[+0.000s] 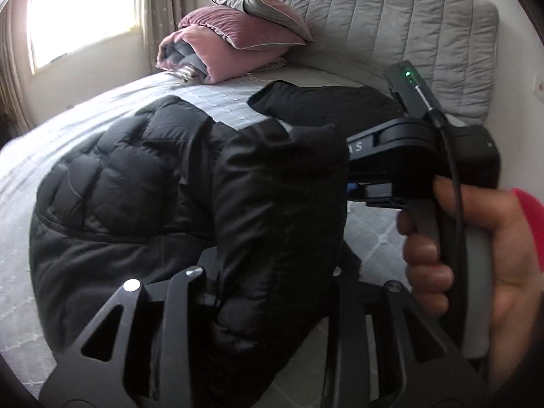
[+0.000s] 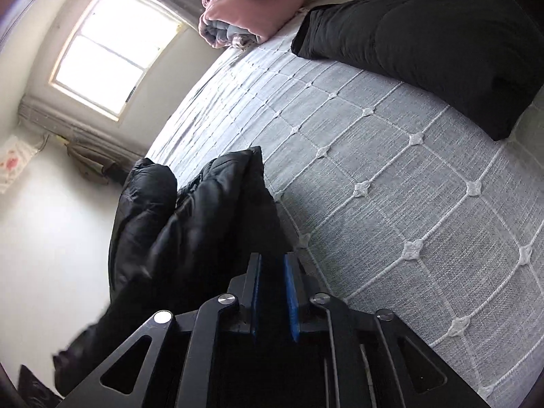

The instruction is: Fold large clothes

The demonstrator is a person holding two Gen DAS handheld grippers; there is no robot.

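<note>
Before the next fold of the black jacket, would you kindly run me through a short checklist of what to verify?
1. Jacket lies on the bed: ok.
2. Left gripper holds jacket fabric: cannot tell, padding hides its fingers.
3. Right gripper holds fabric: not ok, nothing shows between the blue pads.
4. Bare bedspread beside the jacket for folding: ok.
5. Second dark garment and pink pillows lie apart from the jacket: ok.

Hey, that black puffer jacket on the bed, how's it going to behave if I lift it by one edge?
The puffer jacket will probably flop and drape: its sleeve already hangs limp over the left gripper. Its quilted, puffy panels suggest it is light for its bulk. The shiny shell looks slippery, so a shallow pinch may slide off.
</note>
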